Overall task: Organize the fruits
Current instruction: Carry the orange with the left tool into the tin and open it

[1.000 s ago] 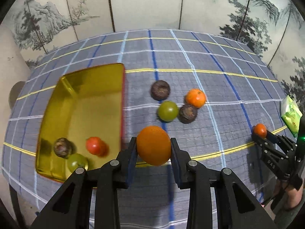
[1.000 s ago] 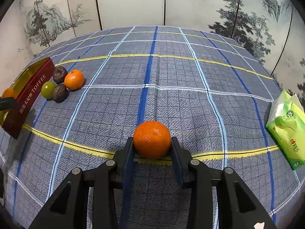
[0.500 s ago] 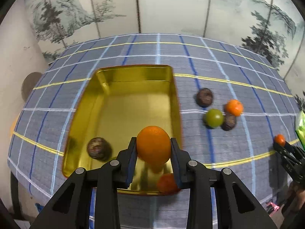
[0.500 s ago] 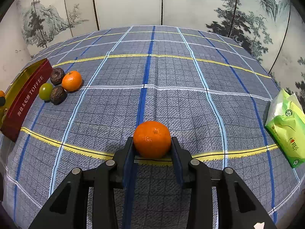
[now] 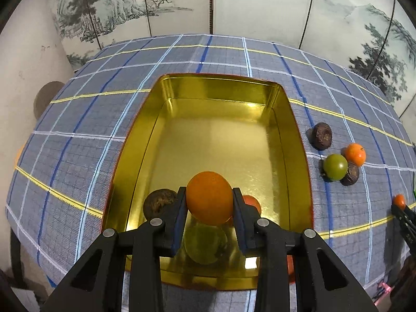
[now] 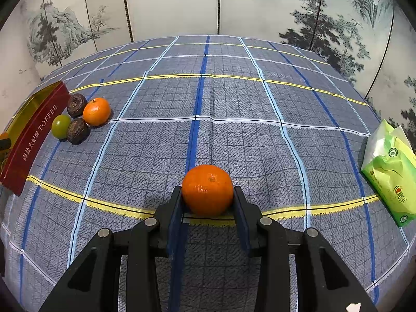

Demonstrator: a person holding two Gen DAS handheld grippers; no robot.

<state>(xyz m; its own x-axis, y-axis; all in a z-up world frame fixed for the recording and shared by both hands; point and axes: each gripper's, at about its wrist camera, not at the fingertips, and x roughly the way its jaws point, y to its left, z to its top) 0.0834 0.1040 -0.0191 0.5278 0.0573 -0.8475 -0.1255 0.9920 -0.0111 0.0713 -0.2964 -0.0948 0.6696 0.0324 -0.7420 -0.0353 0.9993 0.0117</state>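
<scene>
My left gripper (image 5: 209, 202) is shut on an orange (image 5: 209, 197) and hangs over the near end of the gold tin (image 5: 299, 135). Under it in the tin lie a dark brown fruit (image 5: 157, 202), a green fruit (image 5: 204, 245) and a red fruit (image 5: 251, 202), each partly hidden by the fingers. My right gripper (image 6: 207, 195) is shut on a second orange (image 6: 207, 189) just above the checked cloth. On the cloth beside the tin lie two dark fruits (image 6: 76, 105), a green fruit (image 6: 61, 126) and an orange (image 6: 96, 111).
The tin's red outer wall (image 6: 33, 137) reads TOFFEE, at the left of the right wrist view. A green tissue pack (image 6: 391, 174) lies at the cloth's right edge. A painted folding screen stands behind the table. The table's left edge drops off near the wall.
My left gripper carried its orange leftward from the cloth to above the tin's near end, so the tin now fills the middle of that view. The right gripper and its orange stayed put.
</scene>
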